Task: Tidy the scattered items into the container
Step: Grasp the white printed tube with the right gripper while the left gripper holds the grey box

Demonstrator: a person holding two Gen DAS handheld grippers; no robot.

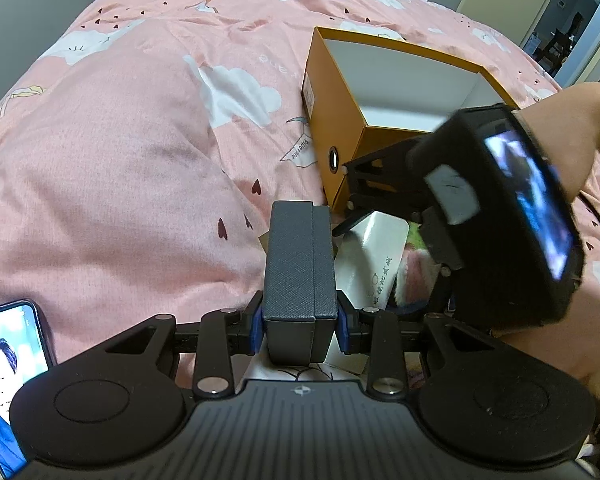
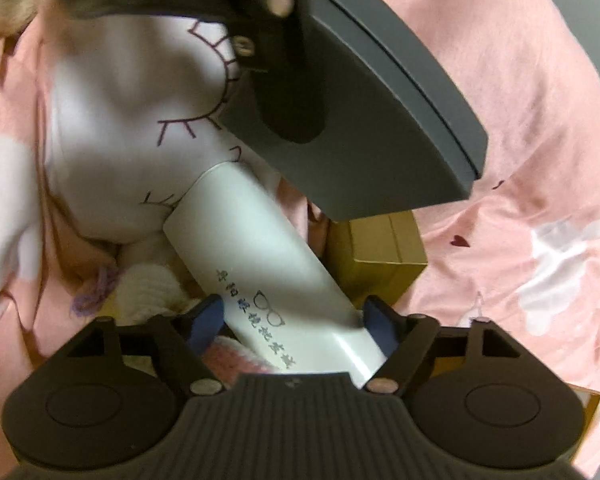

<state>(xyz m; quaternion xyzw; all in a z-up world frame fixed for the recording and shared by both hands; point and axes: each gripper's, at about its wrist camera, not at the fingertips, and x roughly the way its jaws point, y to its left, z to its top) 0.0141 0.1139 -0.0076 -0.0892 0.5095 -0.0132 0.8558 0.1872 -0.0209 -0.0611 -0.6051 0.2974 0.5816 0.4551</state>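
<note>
Grey case (image 1: pixel 300 268): held in the left gripper (image 1: pixel 300 330), blue pads pressing both long sides near one end, the rest sticking out forward over the bed (image 1: pixel 120 184). Looks rigid, textured skin, probably light; grip near the end leaves it free to droop, so a mid-length hold would be steadier.

White case (image 2: pixel 276 280): lies just beside the grey case, on soft clutter. Right gripper (image 2: pixel 292 322) straddles its near end, jaws wide, pads not pressing. Smooth glossy shell, likely slippery; take it across the narrow width.

Orange box (image 1: pixel 340 120): beyond the grey case, open, interior empty as far as visible.

Views: left wrist alone shows the box and a phone (image 1: pixel 12 360). Right wrist alone shows the white case's print, a small brown carton (image 2: pixel 376 256) under the grey case, and knitted bits.
</note>
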